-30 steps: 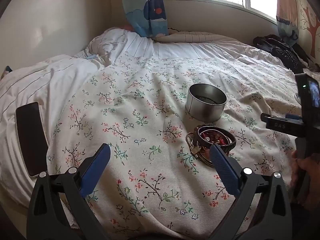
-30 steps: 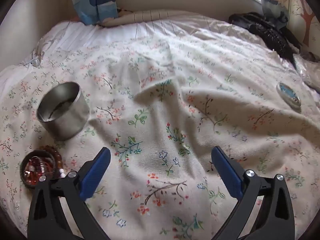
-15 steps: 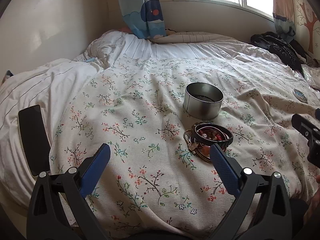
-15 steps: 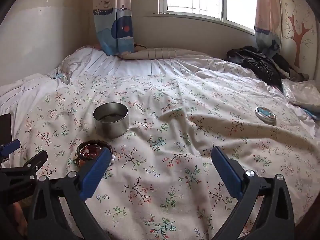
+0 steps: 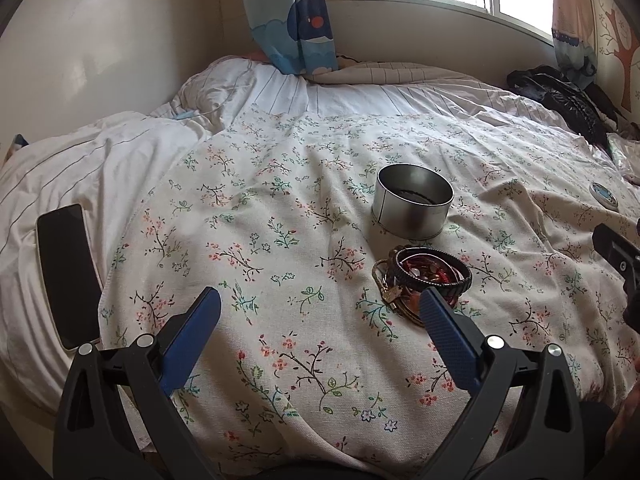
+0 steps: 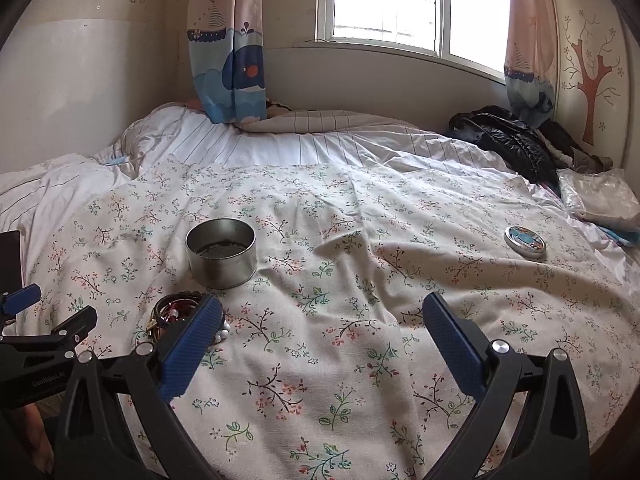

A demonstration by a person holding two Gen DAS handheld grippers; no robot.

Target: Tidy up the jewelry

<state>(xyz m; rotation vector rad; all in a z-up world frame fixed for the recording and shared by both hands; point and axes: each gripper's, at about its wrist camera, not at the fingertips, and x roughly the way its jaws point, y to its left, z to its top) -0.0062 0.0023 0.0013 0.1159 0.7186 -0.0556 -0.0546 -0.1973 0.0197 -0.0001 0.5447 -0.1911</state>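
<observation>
On the floral bedspread (image 5: 280, 216), the bracelet pile (image 5: 424, 280) lies at the tin's (image 5: 414, 208) 6 o'clock: light, loose, tangle-prone; pinch the stiff black band. Left gripper (image 5: 320, 324) and right gripper (image 6: 322, 328) gape wide, empty.

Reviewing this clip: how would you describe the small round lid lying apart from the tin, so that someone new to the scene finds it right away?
Start at the floral bedspread covering the bed under the window. Follow it to its right side, toward the black jacket and the clear plastic bag. There lies the tin lid, flat and alone: a shallow silver-rimmed disc with a blue picture on top, unlike the taller, open metal tin further left.
</observation>
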